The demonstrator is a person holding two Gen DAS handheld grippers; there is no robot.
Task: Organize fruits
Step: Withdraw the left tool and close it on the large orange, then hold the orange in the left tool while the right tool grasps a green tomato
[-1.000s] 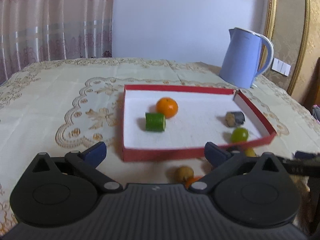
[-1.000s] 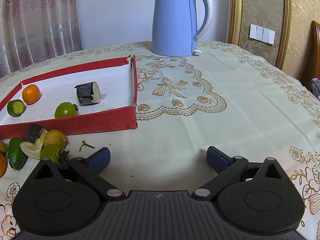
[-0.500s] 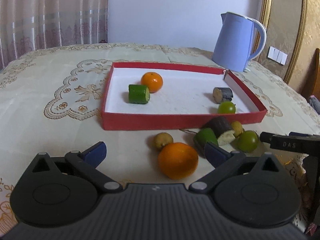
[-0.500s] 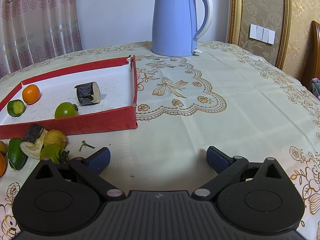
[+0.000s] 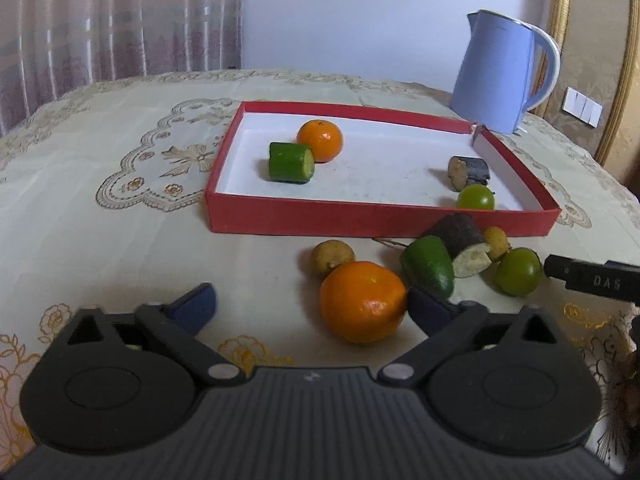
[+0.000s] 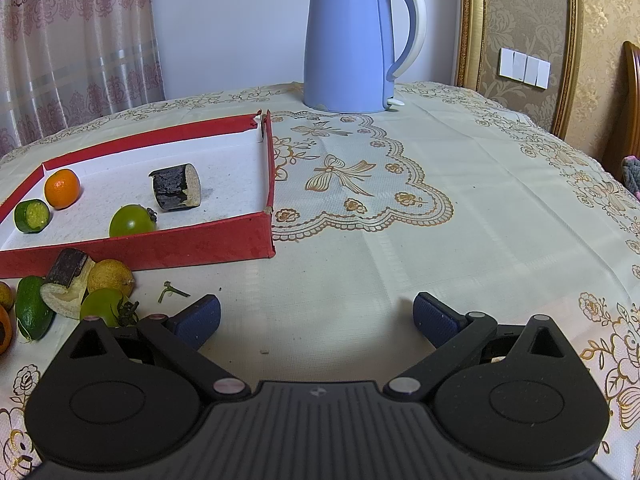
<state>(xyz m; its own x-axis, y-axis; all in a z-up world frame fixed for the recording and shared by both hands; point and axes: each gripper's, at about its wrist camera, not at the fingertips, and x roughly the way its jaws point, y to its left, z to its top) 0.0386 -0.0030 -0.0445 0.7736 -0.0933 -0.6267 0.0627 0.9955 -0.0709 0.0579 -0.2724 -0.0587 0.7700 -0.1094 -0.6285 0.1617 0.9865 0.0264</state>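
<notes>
The left gripper [image 5: 310,304] had just been closing its jaws, yet they stood released around the loose orange [image 5: 362,302], whose right flank looked to be touching the right pad while the left pad stood well apart, presumably lined up for a lift into the red tray [image 5: 360,220] at twelve o'clock, where another orange [image 5: 320,140] and a cucumber piece [image 5: 290,162] already lay. The right gripper [image 6: 316,318] hung released and empty over bare tablecloth [image 6: 400,240], likely waiting its turn. At nine o'clock in its view the same orange was cut off by the frame edge, and the remaining fruit pile [image 6: 72,292] overlapped too much to count surely.
</notes>
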